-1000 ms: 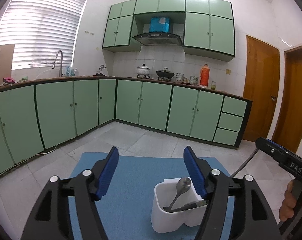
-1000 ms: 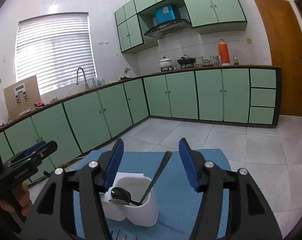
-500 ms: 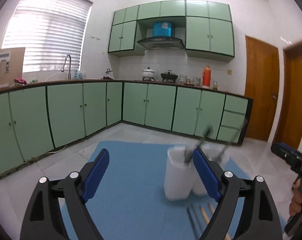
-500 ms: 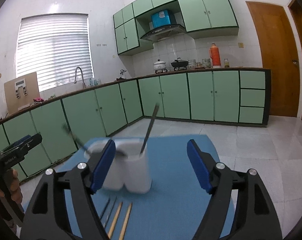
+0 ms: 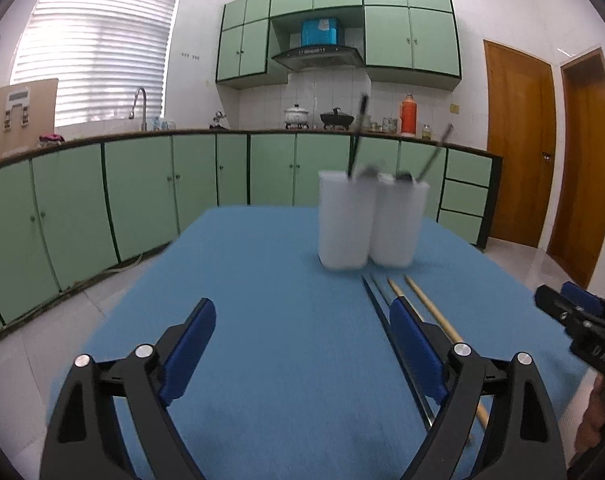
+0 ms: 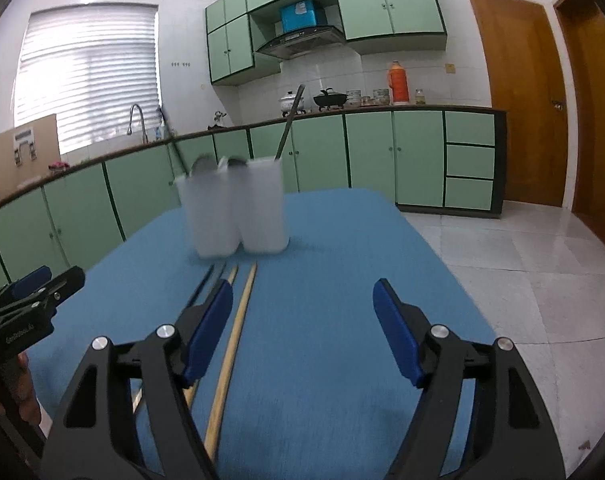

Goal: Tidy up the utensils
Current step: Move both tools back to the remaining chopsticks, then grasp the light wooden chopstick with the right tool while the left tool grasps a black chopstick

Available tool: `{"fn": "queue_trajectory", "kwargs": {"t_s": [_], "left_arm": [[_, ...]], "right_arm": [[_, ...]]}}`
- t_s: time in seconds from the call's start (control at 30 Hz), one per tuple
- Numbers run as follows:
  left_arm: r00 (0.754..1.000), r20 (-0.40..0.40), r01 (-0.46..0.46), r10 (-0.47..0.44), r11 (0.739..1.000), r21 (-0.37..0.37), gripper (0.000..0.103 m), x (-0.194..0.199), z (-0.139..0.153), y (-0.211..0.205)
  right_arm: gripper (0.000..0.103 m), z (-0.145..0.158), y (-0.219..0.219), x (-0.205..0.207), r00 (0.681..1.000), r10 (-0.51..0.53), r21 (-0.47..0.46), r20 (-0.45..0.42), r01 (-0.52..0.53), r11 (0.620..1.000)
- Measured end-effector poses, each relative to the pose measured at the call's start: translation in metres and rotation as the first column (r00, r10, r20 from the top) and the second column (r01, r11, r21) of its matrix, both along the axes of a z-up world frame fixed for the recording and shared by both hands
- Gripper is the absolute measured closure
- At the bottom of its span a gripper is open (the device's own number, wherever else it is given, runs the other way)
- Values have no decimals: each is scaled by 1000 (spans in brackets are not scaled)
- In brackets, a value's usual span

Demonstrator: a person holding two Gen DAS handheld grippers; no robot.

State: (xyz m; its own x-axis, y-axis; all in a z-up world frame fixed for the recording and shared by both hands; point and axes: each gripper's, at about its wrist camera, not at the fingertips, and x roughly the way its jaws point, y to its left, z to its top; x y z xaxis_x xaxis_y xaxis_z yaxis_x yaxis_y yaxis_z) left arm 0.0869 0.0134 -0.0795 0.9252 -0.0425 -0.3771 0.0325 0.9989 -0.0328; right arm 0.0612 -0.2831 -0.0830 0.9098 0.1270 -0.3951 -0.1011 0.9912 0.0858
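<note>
I have come down low; both my jaws are open and empty, chopsticks (image 6: 238,312) lying near the white holder (image 6: 234,208).

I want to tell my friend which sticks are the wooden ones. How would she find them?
Look at the blue mat on the table, where a white two-part holder stands with spoons in it. Just in front of the holder, four chopsticks lie side by side. The wooden chopsticks are the two pale tan ones; the dark metal chopsticks beside them are thinner and nearly black.
</note>
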Motion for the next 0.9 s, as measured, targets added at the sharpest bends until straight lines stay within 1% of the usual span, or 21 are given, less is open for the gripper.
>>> {"fn": "queue_trajectory", "kwargs": {"t_s": [0.1,0.23,0.3,0.47,0.53,0.63,0.7,0.9], "left_arm": [[1000,-10,2,-2,1000,7,16,-13,-13,-5],[1000,-8,-6,6,999,35,16,-31,-27,-10],[1000,-11,-7,8,999,42,16,-36,-32,-12],[1000,-31,1,1,999,47,14,-46,-43,-11],[999,-33,0,1,999,45,14,-49,-47,-10],[999,-35,-4,5,999,38,14,-52,-48,-8],[999,-35,-6,7,1000,31,14,-55,-48,-7],[1000,-31,-5,6,1000,31,14,-57,-46,-10]], "right_arm": [[37,-13,9,-14,1000,-1,-35,5,1,999],[39,-26,15,-27,1000,-4,-35,6,4,999],[39,-34,20,-35,1000,-3,-56,13,3,998],[39,-41,31,-45,999,29,-81,14,-28,996],[42,-42,34,-46,999,37,-88,15,-36,995],[49,-45,39,-46,999,45,-91,10,-44,995],[56,-48,41,-46,999,47,-93,9,-46,995],[74,-53,46,-50,998,53,-105,21,-51,993]]}}
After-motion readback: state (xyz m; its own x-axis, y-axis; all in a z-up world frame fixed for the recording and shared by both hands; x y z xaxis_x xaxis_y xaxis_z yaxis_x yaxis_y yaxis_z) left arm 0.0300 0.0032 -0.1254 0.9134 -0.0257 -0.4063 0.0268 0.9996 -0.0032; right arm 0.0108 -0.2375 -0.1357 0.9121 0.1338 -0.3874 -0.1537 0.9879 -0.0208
